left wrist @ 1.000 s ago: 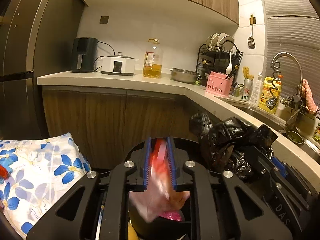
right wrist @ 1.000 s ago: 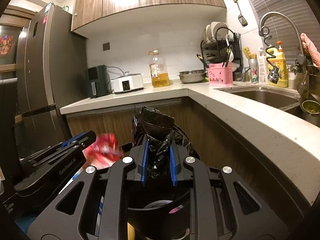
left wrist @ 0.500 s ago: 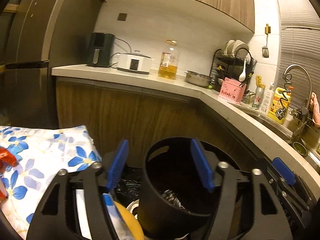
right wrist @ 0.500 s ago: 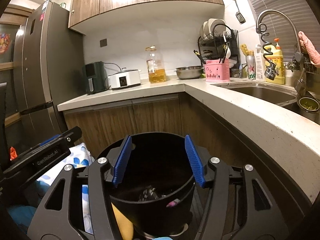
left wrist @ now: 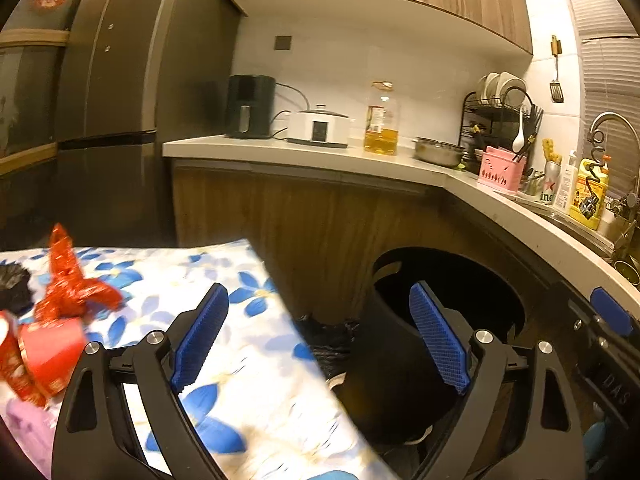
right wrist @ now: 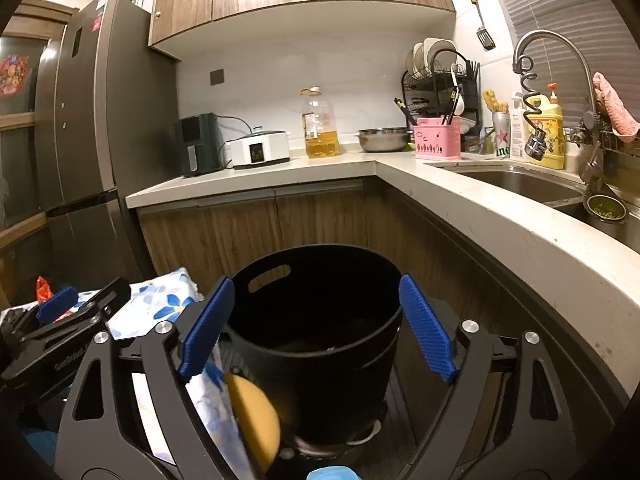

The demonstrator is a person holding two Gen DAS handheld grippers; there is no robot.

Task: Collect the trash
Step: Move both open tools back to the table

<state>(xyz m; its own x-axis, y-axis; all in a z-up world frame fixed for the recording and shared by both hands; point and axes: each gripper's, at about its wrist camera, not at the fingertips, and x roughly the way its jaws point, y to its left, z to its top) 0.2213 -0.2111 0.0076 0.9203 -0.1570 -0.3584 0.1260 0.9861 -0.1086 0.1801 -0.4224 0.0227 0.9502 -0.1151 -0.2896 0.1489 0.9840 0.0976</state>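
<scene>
The left gripper (left wrist: 320, 344) stands wide apart with nothing between its ribbed blue pads (left wrist: 200, 334), its jaws having just been opening; the right gripper (right wrist: 316, 328) is likewise spread and empty, its jaws also just opened, framing the mouth of the black bin (right wrist: 320, 320) directly ahead of and below it. From the left gripper the remaining trash lies off to its left and a little ahead: a crumpled red foil wrapper (left wrist: 70, 284) stands up on the floral tablecloth (left wrist: 248, 360), and just in front of it lie a red paper cup (left wrist: 52, 350) on its side and more red wrapping, blurred at the frame's edge. The wrapper's long axis runs roughly upright, twisted into a peak with a wing spreading to the right, so a grab across its narrow waist looks the likeliest hold. The left hand is plainly the nearer one; in the right wrist view the left tool sits between the right gripper and the table, and only a scrap of red shows beyond it. The foil looks thin, crinkly and light, likely to crush flat under the pads; the cup is a smooth, stiffer cylinder that may roll. The bin is a matte, rigid bucket with a slot handle cut near its rim, beside the table's corner, below the pale stone counter (right wrist: 500, 216).
</scene>
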